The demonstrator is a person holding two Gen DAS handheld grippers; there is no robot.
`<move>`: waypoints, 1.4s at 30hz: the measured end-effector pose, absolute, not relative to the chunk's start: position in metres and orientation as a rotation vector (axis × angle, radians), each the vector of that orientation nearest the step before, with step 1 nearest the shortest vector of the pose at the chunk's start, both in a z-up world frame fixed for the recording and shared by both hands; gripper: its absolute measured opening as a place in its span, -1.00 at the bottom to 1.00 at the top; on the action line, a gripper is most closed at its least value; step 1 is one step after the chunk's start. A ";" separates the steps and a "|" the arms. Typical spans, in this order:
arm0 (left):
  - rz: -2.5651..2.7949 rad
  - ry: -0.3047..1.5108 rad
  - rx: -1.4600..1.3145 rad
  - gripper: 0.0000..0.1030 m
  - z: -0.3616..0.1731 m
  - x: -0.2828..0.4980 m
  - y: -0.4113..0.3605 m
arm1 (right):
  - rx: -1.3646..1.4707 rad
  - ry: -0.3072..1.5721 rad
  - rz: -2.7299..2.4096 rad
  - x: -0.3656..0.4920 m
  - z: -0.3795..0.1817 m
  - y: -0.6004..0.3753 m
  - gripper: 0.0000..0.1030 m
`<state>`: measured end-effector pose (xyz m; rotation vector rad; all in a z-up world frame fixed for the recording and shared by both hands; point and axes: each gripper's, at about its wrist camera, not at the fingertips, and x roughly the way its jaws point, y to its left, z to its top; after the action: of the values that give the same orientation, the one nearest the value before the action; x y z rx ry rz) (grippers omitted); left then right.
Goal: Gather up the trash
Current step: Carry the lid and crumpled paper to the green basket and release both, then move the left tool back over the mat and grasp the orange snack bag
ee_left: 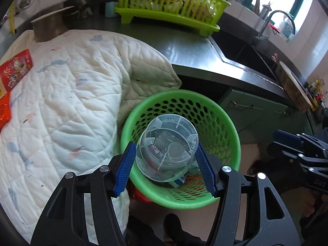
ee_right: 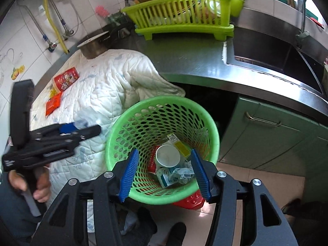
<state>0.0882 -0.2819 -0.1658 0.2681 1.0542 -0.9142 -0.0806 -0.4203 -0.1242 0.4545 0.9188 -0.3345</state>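
My left gripper (ee_left: 165,145) is shut on a clear plastic cup (ee_left: 167,149), whose sides sit against both blue pads. In the left wrist view the cup lies tilted in front of the green perforated basket (ee_left: 223,123). My right gripper (ee_right: 164,150) stands open above the basket (ee_right: 123,135) with nothing between its fingers. Inside the basket lie a white paper cup (ee_right: 167,157), a small carton (ee_right: 165,176) and crumpled paper (ee_right: 182,173). A red packet (ee_right: 65,79) and an orange packet (ee_right: 53,103) lie on the white quilt (ee_right: 106,82). The left gripper (ee_right: 82,130) shows over the quilt in the right wrist view.
A steel counter (ee_right: 184,61) carries a lime dish rack (ee_right: 184,20), a metal pot (ee_right: 94,45) and a sink (ee_right: 266,51) with a tap. Green cabinet doors (ee_right: 266,139) stand behind the basket. A red object (ee_right: 190,202) lies under the basket. A hand (ee_right: 41,186) grips the left handle.
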 end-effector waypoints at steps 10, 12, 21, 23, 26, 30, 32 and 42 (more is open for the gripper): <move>-0.916 1.073 0.262 0.32 -0.169 0.085 -0.282 | 0.465 0.907 -0.324 -0.083 -0.122 -0.422 0.02; -0.897 1.065 0.253 0.32 -0.164 0.089 -0.273 | 0.456 0.905 -0.309 -0.077 -0.121 -0.418 0.06; -0.742 1.006 0.201 0.38 -0.141 0.121 -0.211 | 0.409 0.897 -0.217 -0.038 -0.114 -0.394 0.19; -0.688 0.984 0.189 0.38 -0.134 0.132 -0.191 | 0.397 0.897 -0.195 -0.027 -0.112 -0.388 0.23; -0.619 0.966 0.164 0.39 -0.127 0.152 -0.163 | 0.378 0.897 -0.161 -0.010 -0.110 -0.377 0.27; -0.516 0.950 0.122 0.40 -0.120 0.183 -0.122 | 0.356 0.901 -0.116 0.012 -0.108 -0.362 0.28; -0.468 0.947 0.104 0.40 -0.119 0.196 -0.104 | 0.345 0.902 -0.099 0.022 -0.108 -0.355 0.29; -0.286 0.986 -0.079 0.40 -0.129 0.277 -0.019 | 0.312 0.914 -0.032 0.072 -0.106 -0.318 0.30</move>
<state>0.2772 -0.0189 -0.1286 -0.0791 0.9864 -0.2864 0.0715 -0.3181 -0.1060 0.3123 0.9140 -0.0324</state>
